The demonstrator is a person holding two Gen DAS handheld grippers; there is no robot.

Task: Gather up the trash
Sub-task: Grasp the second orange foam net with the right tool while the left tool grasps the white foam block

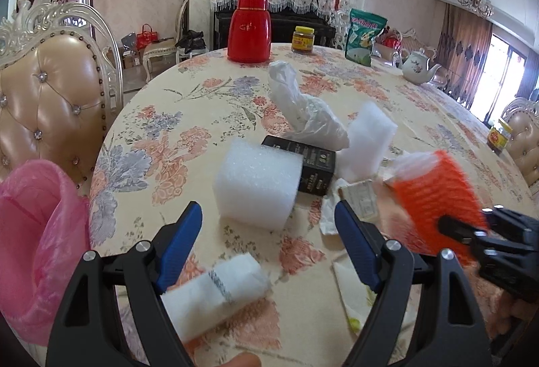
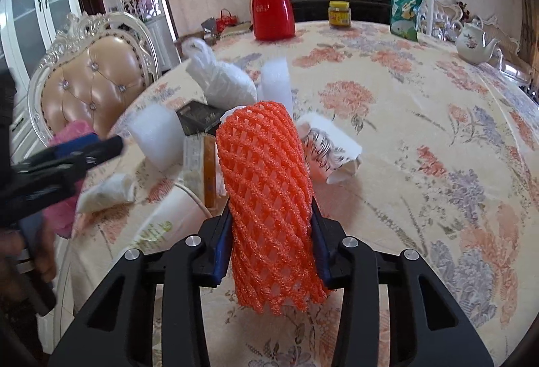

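Pickup is the step in hand, as I read it: my right gripper (image 2: 271, 252) has its fingers clamped on the orange foam net (image 2: 266, 198), one blue pad pressing each side of the sleeve near its lower end. No earlier view to compare, so I only say the grip looks seated. From the left wrist view the net (image 1: 434, 195) hangs at the right, above the counter (image 1: 161, 118) rather than lying flat on it.

My left gripper (image 1: 269, 232) has its fingers wide apart with nothing between them. A small white foam roll (image 1: 215, 293) lies on the counter just below the left finger, and a larger white foam block (image 1: 259, 181) sits ahead between the fingertips' line of sight. A pink bag (image 1: 37, 239) hangs open off the counter's left edge, beside the chair (image 1: 50, 87).

Next, I judge, the net has to travel left across the clutter to that pink bag and be let go over its mouth. The left gripper stands in that path, so I would keep the two apart or let the left one steady the bag rim.

The net itself is a bright orange lattice tube, soft and springy by the look of it, squeezed narrower where the pads hold it and flaring above. It should weigh almost nothing, but it could spring out of a loose grip or snag on the pads at release.
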